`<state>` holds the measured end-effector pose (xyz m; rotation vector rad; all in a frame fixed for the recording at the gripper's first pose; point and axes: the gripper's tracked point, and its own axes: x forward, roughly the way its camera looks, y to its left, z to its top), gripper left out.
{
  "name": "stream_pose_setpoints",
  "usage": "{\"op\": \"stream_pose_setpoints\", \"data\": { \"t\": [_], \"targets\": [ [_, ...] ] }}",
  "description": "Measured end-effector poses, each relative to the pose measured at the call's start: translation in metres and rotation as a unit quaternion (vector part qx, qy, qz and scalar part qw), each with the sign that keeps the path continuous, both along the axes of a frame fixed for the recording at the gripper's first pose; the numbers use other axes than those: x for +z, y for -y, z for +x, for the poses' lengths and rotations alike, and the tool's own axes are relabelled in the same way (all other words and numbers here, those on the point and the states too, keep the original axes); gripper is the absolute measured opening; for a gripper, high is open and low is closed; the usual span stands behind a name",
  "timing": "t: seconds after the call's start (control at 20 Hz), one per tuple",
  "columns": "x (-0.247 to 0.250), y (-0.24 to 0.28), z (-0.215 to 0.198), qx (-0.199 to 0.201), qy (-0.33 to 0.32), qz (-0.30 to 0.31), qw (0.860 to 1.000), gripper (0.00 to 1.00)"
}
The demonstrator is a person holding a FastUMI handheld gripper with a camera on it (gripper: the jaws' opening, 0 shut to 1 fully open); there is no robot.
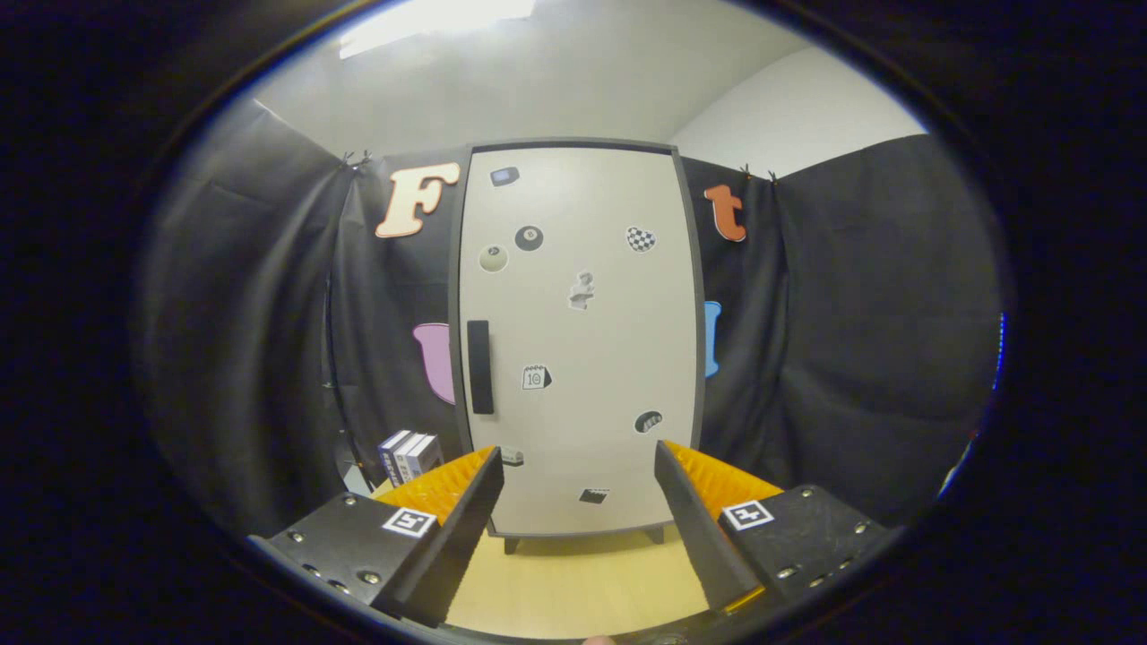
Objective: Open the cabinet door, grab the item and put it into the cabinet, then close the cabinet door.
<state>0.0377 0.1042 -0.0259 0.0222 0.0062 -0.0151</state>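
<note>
A small cabinet (591,296) stands upright on the wooden table (573,582), straight ahead of my gripper (578,461). Its pale door is shut and carries several small stickers. A black vertical handle (480,367) sits near the door's left edge. To the left of the cabinet, beyond my left finger, lies a small box (410,454) with blue and white faces. My gripper is open, with its fingers wide apart and nothing between them; it is short of the cabinet and does not touch it.
Black cloth walls close in the booth behind and on both sides of the cabinet. A strip of table top lies between my fingers and the cabinet's short feet (511,545).
</note>
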Motion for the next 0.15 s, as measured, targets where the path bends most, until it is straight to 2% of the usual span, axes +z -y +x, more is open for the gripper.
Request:
{"op": "stream_pose_setpoints", "data": {
  "t": [0.15],
  "targets": [
    [-0.0002,-0.0029,-0.0047,0.002,0.002,0.001,1.0,1.0]
  ]
}}
